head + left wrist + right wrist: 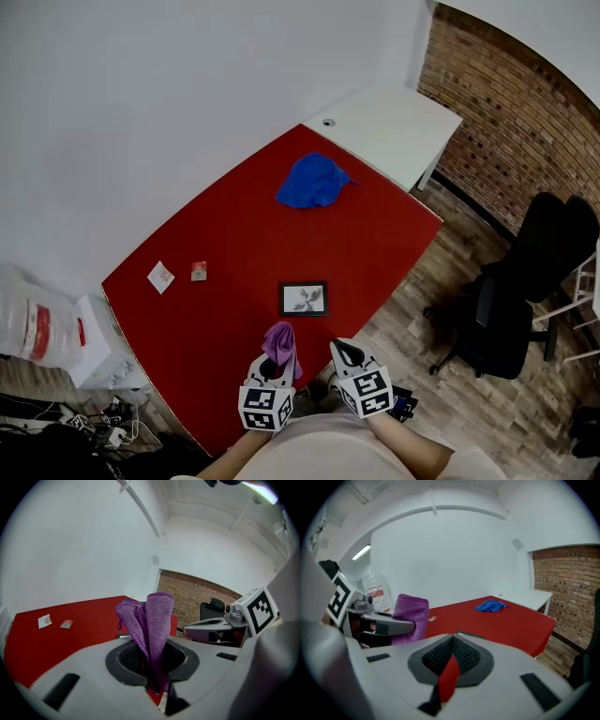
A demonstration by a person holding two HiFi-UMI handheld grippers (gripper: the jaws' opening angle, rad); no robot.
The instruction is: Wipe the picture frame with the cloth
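Picture frame (304,298) artwork, white card (161,277) print: indistinctly small.

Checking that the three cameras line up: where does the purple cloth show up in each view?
Head view: the purple cloth is at bottom centre, sticking up from the left gripper over the table's near edge.
Left gripper view: the cloth is dead centre, pinched upright between the jaws.
Right gripper view: the cloth is left of centre, behind the left gripper.
Shared landmark: the red table.
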